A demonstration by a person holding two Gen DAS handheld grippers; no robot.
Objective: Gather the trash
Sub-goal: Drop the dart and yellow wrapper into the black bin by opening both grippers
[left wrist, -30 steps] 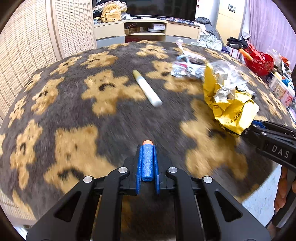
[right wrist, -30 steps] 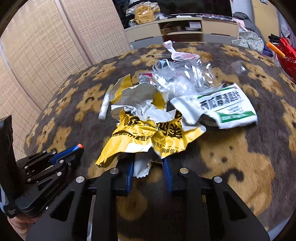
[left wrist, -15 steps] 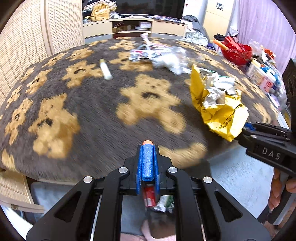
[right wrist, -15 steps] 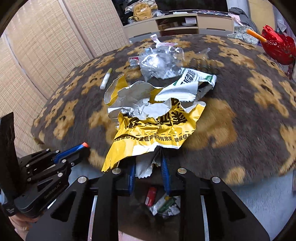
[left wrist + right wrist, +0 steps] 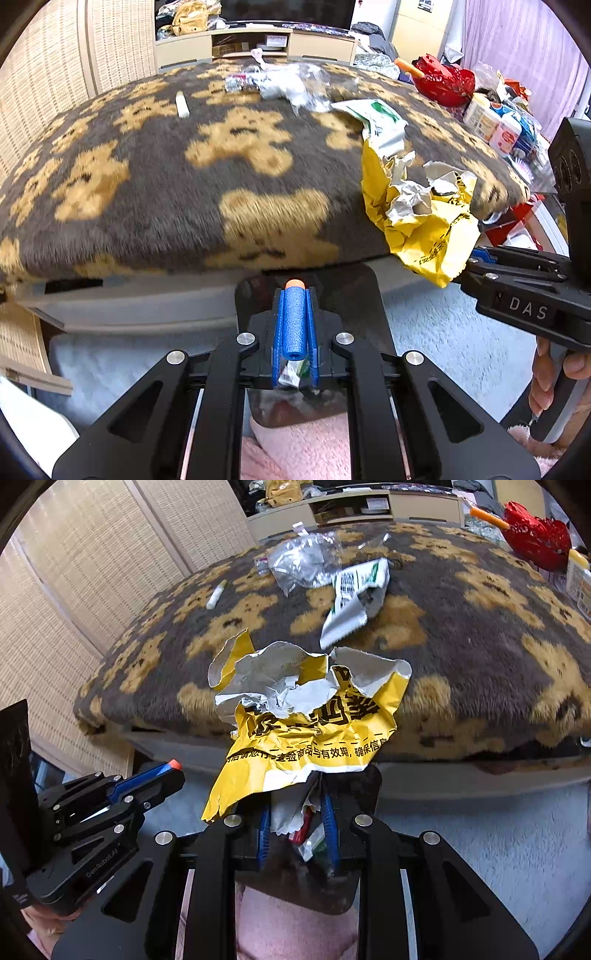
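Both grippers now over bin point(image 5: 354, 786); wrappers point(image 5: 314, 843) inside.

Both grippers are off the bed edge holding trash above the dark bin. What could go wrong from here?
The yellow wrapper is pinched only at its lower edge by the right gripper; spreading wide, it may catch the bin rim. The foam dart in the left gripper sits near the bin's edge and could miss.

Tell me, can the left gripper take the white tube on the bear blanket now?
Probably not yet. The left gripper is shut on a foam dart and hangs off the blanket's near edge; the white tube lies far across it, with nothing between.
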